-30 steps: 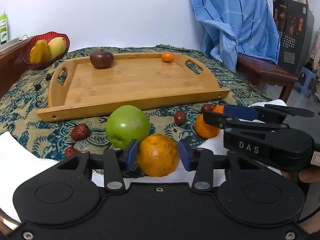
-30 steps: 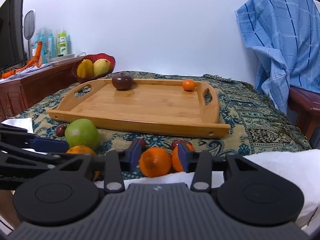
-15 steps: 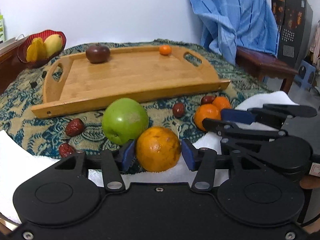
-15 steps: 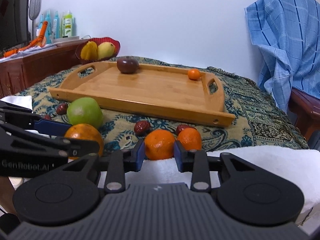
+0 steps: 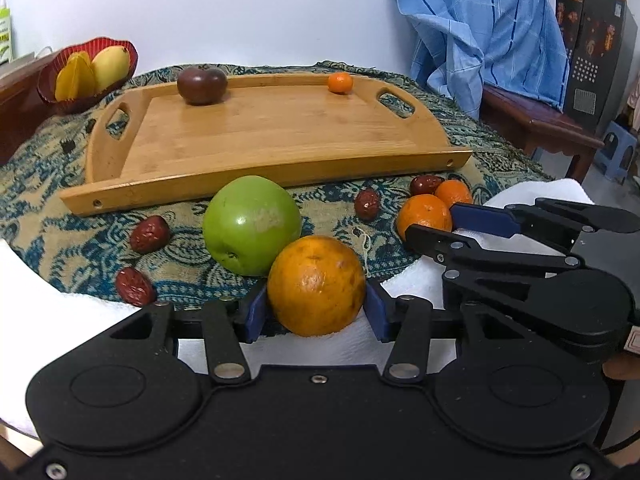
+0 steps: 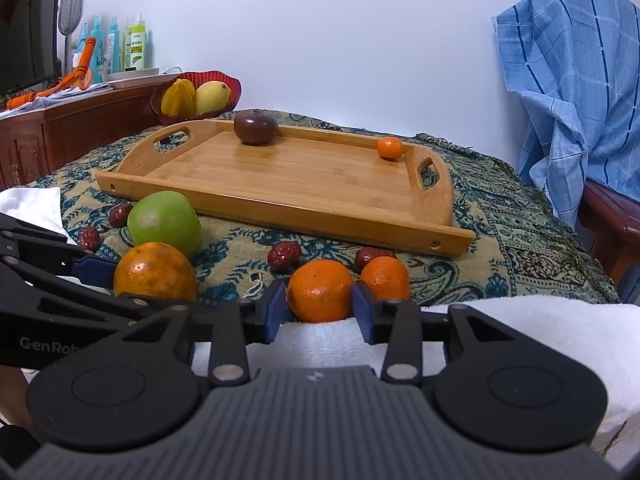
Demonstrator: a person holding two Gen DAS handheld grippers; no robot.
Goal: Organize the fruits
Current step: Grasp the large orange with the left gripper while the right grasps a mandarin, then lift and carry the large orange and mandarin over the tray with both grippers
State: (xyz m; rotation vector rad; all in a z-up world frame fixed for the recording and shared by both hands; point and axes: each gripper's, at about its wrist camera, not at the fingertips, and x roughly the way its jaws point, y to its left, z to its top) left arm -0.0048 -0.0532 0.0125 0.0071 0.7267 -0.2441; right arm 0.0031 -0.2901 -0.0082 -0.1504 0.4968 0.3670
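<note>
A large orange (image 5: 316, 286) sits at the near edge of the patterned cloth, and my left gripper (image 5: 316, 312) is shut on it, blue pads against both its sides. A green apple (image 5: 252, 224) lies just behind it. My right gripper (image 6: 319, 308) brackets a mandarin (image 6: 320, 290); its jaws are opening and a small gap shows at the left pad. A second mandarin (image 6: 384, 278) lies beside the first. Further back, the wooden tray (image 5: 280, 176) holds a dark round fruit (image 5: 202, 85) and a tiny mandarin (image 5: 340, 82). Several red dates (image 5: 150, 229) lie scattered on the cloth.
A white towel (image 6: 520, 320) covers the table's near edge under both grippers. A red bowl (image 5: 128, 50) of yellow fruit stands at the back left by a wooden cabinet (image 6: 60, 136) with bottles. A blue cloth (image 5: 480, 20) hangs over a chair on the right.
My right jaws pinched the mandarin half a second ago and have since spread apart. My left jaws widened and slid forward around the large orange.
</note>
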